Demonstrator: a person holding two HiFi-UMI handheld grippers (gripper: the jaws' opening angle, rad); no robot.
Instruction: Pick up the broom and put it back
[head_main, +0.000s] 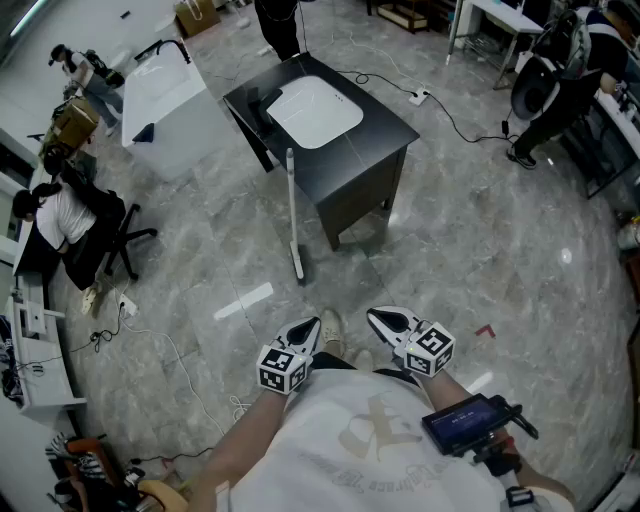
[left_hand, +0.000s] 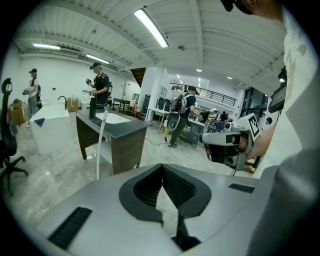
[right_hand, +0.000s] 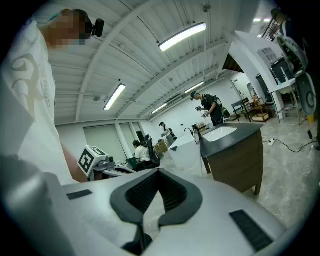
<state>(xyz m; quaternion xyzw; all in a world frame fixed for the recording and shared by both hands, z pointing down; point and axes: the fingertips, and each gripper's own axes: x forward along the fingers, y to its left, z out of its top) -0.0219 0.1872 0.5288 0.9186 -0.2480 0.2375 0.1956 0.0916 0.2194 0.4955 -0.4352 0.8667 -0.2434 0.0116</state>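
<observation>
The broom (head_main: 293, 215), a long white stick, leans upright against the front left edge of the dark table (head_main: 385, 135), with its lower end on the floor. In the left gripper view the broom (left_hand: 101, 145) stands well ahead, by the table's corner. Both grippers are held low and close to the person's body, far short of the broom. My left gripper (head_main: 312, 324) (left_hand: 161, 167) has its jaws together with nothing between them. My right gripper (head_main: 375, 316) (right_hand: 158, 172) is likewise shut and empty.
A white sink basin (head_main: 315, 110) is set in the dark table. A white cabinet (head_main: 165, 100) stands to its left. A person sits on an office chair (head_main: 75, 225) at far left; another person (head_main: 555, 75) stands at upper right. Cables and a power strip (head_main: 418, 97) lie on the floor.
</observation>
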